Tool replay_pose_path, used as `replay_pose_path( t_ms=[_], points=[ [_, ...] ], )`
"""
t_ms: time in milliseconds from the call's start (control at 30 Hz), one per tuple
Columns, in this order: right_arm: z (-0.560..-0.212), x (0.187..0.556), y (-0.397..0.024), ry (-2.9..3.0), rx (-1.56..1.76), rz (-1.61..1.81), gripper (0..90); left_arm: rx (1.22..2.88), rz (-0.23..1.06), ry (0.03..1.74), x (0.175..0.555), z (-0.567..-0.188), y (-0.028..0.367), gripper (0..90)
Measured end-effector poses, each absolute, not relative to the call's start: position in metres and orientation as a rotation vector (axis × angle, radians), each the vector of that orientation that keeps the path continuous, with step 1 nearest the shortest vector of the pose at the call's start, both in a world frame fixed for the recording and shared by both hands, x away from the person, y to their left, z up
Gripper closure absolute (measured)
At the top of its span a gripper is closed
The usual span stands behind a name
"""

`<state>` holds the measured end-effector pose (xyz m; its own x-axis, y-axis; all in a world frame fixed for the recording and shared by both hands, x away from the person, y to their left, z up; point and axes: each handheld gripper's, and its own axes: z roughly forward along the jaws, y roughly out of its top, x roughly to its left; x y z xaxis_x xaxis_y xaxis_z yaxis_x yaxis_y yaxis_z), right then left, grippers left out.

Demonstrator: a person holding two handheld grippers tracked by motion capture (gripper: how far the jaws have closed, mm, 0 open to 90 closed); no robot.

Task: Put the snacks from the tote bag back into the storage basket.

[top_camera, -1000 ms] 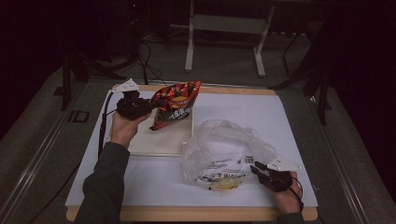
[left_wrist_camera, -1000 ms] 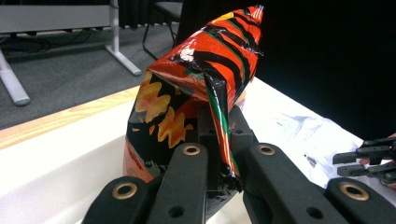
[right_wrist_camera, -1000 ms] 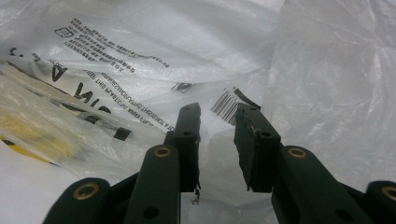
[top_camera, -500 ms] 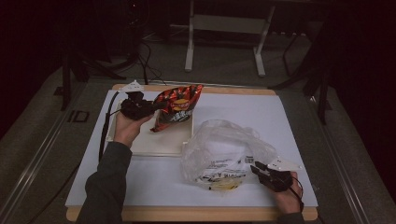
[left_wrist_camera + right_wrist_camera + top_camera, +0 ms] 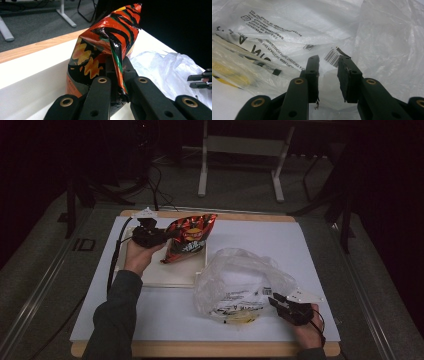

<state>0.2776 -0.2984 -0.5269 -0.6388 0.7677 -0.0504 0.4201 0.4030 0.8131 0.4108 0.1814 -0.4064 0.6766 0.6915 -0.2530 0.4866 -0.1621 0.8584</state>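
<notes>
White table top (image 5: 300,245), cream tray (image 5: 165,275)

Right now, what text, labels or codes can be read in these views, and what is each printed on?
"ID": a plate on the floor left of the table.
Barcode, digits unreadable: on the clear plastic bag.
Small black print lines and large letters: same bag, upside down and blurred, not legible.
Logo on the red and black snack bag: too small to read.

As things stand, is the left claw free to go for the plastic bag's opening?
Probably not: the left claw is shut on a fold of the red-and-black snack bag, so it is occupied. The white plastic bag lies close by, with the right claw at its edge.
</notes>
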Motion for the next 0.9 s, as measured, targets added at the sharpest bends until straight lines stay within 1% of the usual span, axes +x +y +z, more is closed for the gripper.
replay_pose_path(
  t_ms=[233, 433, 500, 667, 900],
  points=[
    [-0.527, 0.278, -0.298, 2.246, 1.017, 1.122, 70.5, 1.800, 0.229, 0.957, 0.415, -0.409, 0.189, 87.8],
    [-0.527, 0.278, -0.298, 2.246, 1.017, 1.123, 70.5, 1.789, 0.234, 0.984, 0.417, -0.410, 0.194, 84.0],
    [-0.527, 0.277, -0.297, 2.247, 1.018, 1.122, 70.5, 1.789, 0.271, 1.026, 0.418, -0.411, 0.197, 79.1],
    [-0.527, 0.278, -0.298, 2.245, 1.018, 1.123, 70.5, 1.805, 0.326, 1.088, 0.421, -0.413, 0.199, 71.7],
    [-0.527, 0.278, -0.298, 2.246, 1.016, 1.123, 70.5, 1.841, 0.359, 1.137, 0.425, -0.420, 0.199, 62.5]
  ],
)
